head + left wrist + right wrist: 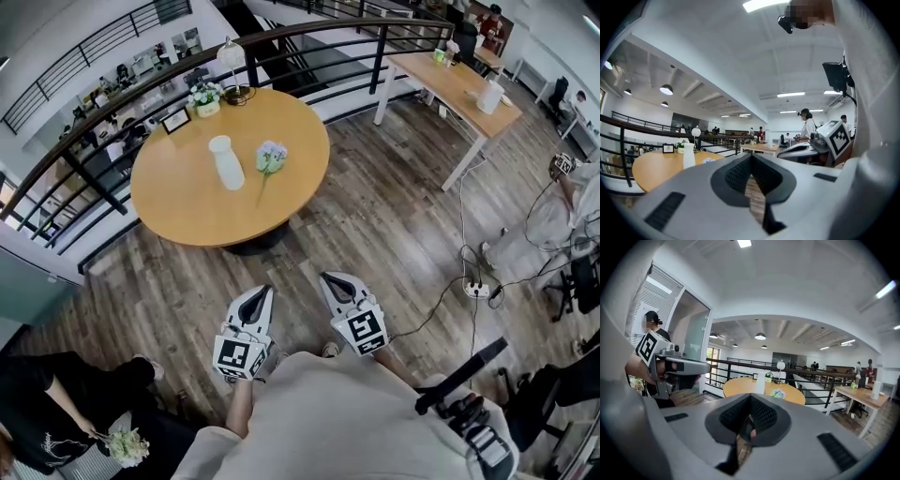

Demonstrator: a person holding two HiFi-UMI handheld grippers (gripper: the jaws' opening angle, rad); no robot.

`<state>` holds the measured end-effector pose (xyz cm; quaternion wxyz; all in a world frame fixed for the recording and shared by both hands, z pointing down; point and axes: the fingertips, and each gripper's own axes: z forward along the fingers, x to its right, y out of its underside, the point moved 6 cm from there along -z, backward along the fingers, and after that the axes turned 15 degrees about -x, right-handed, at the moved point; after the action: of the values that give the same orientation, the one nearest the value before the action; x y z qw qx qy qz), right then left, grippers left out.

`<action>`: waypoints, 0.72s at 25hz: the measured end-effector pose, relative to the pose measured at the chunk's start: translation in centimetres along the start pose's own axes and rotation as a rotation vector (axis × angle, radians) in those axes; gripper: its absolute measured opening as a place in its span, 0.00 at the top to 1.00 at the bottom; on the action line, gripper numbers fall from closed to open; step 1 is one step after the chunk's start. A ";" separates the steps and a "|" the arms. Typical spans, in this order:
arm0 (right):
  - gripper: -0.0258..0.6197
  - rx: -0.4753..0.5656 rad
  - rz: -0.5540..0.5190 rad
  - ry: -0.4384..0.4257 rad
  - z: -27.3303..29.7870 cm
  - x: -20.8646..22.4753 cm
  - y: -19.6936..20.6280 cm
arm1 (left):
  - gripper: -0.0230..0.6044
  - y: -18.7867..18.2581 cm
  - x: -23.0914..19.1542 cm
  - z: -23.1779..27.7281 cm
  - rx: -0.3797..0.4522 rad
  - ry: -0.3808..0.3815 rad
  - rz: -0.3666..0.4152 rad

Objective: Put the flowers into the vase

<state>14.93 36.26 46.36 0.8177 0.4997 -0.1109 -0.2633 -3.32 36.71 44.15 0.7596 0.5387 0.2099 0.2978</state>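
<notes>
The left gripper (265, 291) and right gripper (328, 277), jaws together on nothing, hover near, well apart from the far table (178, 211) bearing vase (226, 162) and flowers (271, 157).

Seated person (56, 398) at lower left: cut off by the picture's edge. We cannot read the small frame (175, 119) at upper left; flowers (777, 393) in the right gripper view are too small to detail.

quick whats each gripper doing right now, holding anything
left gripper: closed, holding nothing
right gripper: closed, holding nothing
</notes>
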 end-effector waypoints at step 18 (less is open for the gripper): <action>0.95 0.038 0.011 -0.075 -1.9 2.7 1.9 | 0.95 -0.7 2.3 2.2 -0.017 -0.063 0.026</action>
<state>18.66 36.98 46.90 0.8048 0.5044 -0.1491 -0.2750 -0.06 36.61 44.22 0.7666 0.5439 0.1763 0.2922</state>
